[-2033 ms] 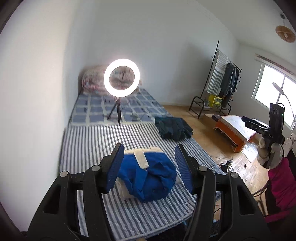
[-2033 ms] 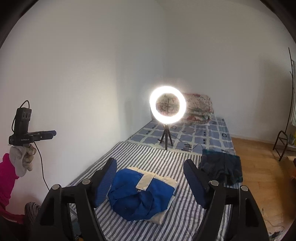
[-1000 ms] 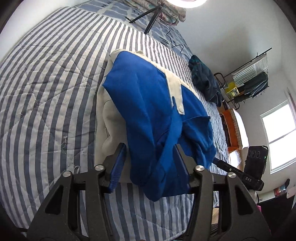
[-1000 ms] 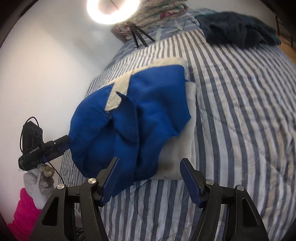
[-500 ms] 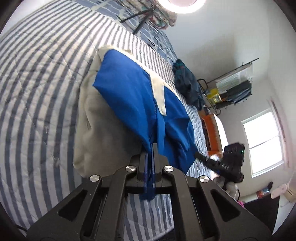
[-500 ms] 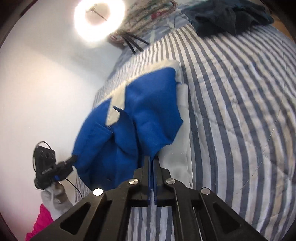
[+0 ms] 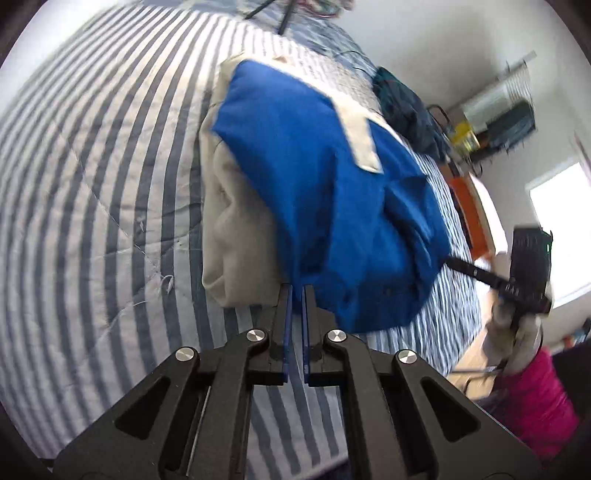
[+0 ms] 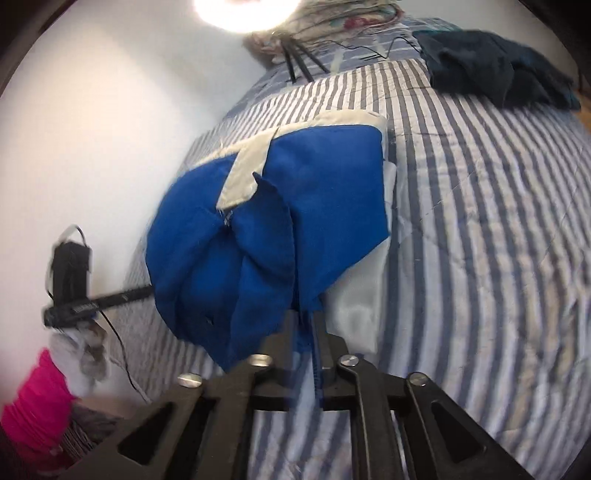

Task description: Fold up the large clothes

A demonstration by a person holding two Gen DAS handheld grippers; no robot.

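Observation:
A blue and cream jacket (image 7: 325,192) lies bunched on the striped bedspread (image 7: 92,184). My left gripper (image 7: 294,291) is shut on the jacket's near blue edge, which lifts off the cream lining. The jacket (image 8: 280,236) also fills the right wrist view. My right gripper (image 8: 304,317) is shut on its near blue edge beside the cream lining. Each gripper shows in the other's view, at the jacket's far side: the right one (image 7: 517,284) and the left one (image 8: 85,306).
A dark teal garment (image 8: 495,70) lies further up the bed. A ring light (image 8: 240,11) on a tripod (image 8: 299,62) stands near the pillows. A clothes rack (image 7: 506,114) and orange-sided mattress (image 7: 476,206) stand on the floor to the right. A white wall (image 8: 92,129) runs along the bed.
Both grippers, open a second ago, have closed on the jacket's near blue edge. The blue layer has since pulled up and bunched, and both views have shifted slightly.

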